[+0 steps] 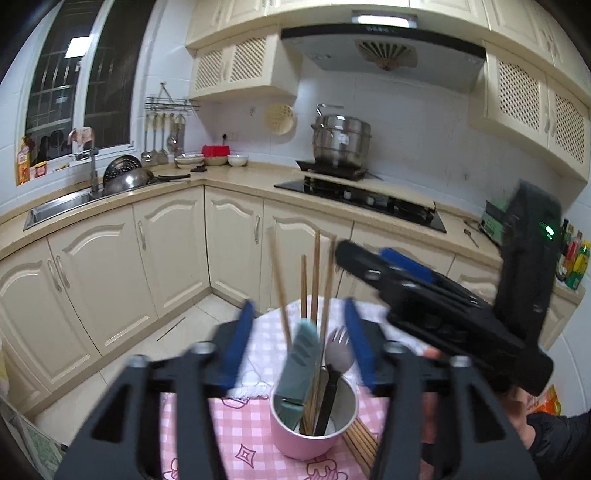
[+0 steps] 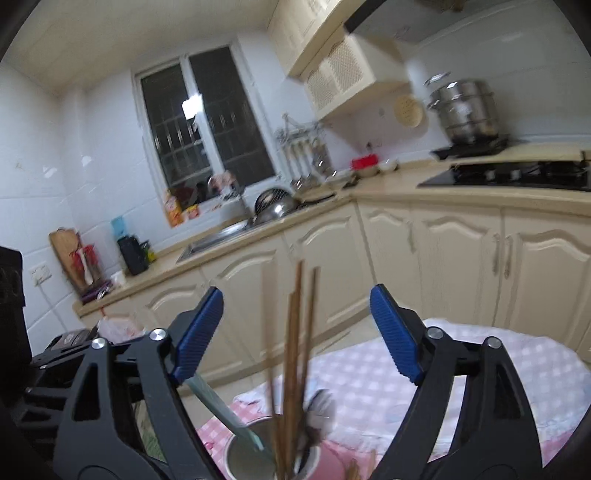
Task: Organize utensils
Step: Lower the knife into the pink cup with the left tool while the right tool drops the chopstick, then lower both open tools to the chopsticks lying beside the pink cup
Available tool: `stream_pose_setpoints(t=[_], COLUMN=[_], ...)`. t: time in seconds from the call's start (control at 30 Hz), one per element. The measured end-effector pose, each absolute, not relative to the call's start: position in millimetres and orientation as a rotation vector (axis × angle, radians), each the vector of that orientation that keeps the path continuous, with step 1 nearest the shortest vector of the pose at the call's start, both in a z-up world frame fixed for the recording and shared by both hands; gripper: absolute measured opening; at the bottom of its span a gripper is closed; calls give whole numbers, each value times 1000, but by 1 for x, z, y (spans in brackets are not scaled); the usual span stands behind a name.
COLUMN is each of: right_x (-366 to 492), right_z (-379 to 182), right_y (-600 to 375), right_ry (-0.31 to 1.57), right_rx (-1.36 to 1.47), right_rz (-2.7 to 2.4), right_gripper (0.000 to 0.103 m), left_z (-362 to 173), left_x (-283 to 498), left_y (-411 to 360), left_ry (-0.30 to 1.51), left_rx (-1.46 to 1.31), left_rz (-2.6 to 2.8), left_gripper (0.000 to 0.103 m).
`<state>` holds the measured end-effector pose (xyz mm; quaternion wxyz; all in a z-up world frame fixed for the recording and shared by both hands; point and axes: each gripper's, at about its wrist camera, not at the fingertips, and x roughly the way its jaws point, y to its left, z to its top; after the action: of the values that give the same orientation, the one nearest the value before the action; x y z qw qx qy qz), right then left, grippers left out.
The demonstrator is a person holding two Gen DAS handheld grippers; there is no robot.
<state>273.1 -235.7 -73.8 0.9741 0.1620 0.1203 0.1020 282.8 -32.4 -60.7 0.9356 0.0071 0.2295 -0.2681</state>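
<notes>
1. Cup (image 1: 314, 424), pink, stands on the checked tablecloth (image 1: 236, 421), holding chopsticks (image 1: 314, 280), spork (image 1: 338, 349) and a green utensil (image 1: 301, 354).
2. Left gripper (image 1: 301, 345) gapes around them, gripping nothing.
3. Right gripper (image 2: 295, 332) spread wide, empty, chopsticks between.
4. Beyond the table edge: open floor, then cabinets (image 1: 147, 258).

both views are lit evenly by indoor light; the white strip lamp on the range hood (image 1: 384, 20) glows overexposed; the dark barred window (image 1: 79, 70) mirrors a bright ceiling light; fisheye bending curves the cream cabinet doors (image 1: 173, 254) and blackens the corners; motion blur smears the brown wooden chopsticks (image 2: 293, 354), more heavily in the right wrist view; the steel steamer pot (image 1: 341, 140) carries soft glints.
</notes>
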Motion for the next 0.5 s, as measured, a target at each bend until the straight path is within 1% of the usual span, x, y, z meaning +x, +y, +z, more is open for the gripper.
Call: stream_pose_setpoints(t=[0.03,0.1,0.13,0.17,0.2,0.23,0.37,0.5], right_x=[271,266,264,262,260,258,253,247], right_z=[-72,-68,-66,-64,-63,-62,-62,-66], right_y=[-239,-249,-252,-258,-261,-267,-279,-291], right_ry=[242,248,254,259,263,273,328,396], right_rx=[329,341,342,346,351,359,364,365], right_rz=[199,190,180,167,164,165,151,135], right_gripper=[81,82,86,90,92,94,96,96], left_z=[-59,-55,-53,-51,-50,-49,-49,-52], left_x=[282,280,278,275,273,270,260,252], left_y=[-31,-29,-29,-28,-28,-28,-30,-31], left_ry=[463,453,446,436,430,425,421,430], left_rx=[9,-3,-7,-11,-13,-14,-12,-10], left_rz=[-545,-531,-523,-515,-508,-502,-480,-459], left_gripper=[63,75,77,82,86,87,91,91])
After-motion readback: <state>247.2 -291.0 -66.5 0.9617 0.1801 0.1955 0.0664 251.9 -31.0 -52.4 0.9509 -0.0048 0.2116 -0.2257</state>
